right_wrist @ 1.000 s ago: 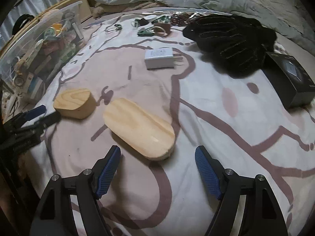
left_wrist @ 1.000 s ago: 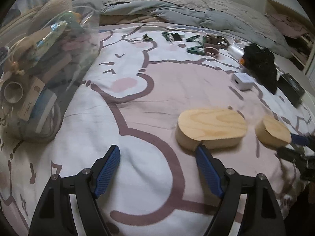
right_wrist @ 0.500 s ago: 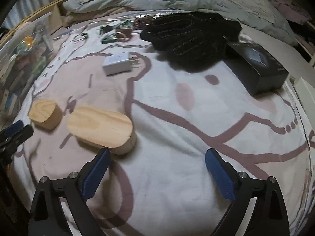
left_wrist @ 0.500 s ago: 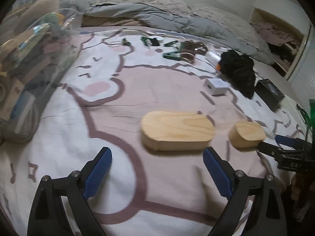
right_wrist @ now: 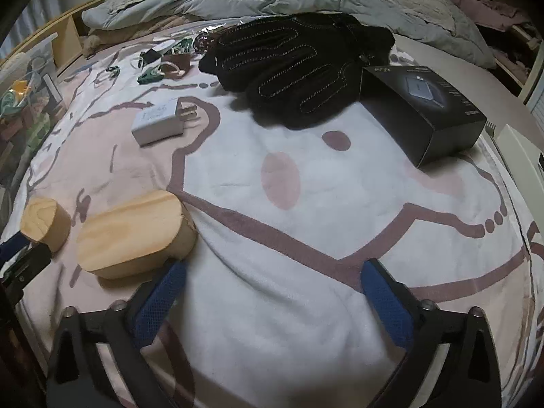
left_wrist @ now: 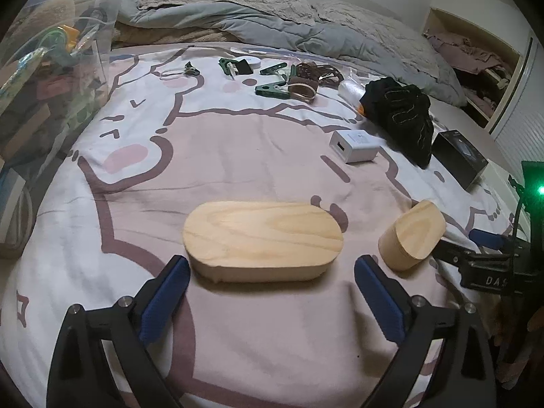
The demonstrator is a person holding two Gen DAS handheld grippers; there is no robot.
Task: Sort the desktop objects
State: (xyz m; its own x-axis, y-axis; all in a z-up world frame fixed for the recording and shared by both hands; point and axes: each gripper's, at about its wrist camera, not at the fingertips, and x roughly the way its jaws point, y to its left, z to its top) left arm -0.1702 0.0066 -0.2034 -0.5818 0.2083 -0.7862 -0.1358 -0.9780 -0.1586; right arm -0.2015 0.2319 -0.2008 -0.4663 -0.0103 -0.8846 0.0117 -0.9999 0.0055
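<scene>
- Left gripper (left_wrist: pixel 272 292): jaws apart, just been widening, nothing between the pads. Long oval pale-wood box (left_wrist: pixel 261 239) lies directly ahead of it on the pink-and-white printed blanket (left_wrist: pixel 238 149), close beyond the fingertips.
- Box's long axis runs crosswise to the fingers and looks wider than the gap; an end-on or short-side approach seems needed.
- Right gripper (right_wrist: pixel 272 292): jaws also spread and just been widening, empty. The same box sits off its left fingertip, so the left hand is better lined up.
- Box: smooth light grain, flat top, rounded ends, lying flat.
- Small round pale-wood box (left_wrist: pixel 413 234) sits just beside it, apart, tilted.
- Clear plastic bin (left_wrist: pixel 44 102), already packed, stands far left: likely the destination.
</scene>
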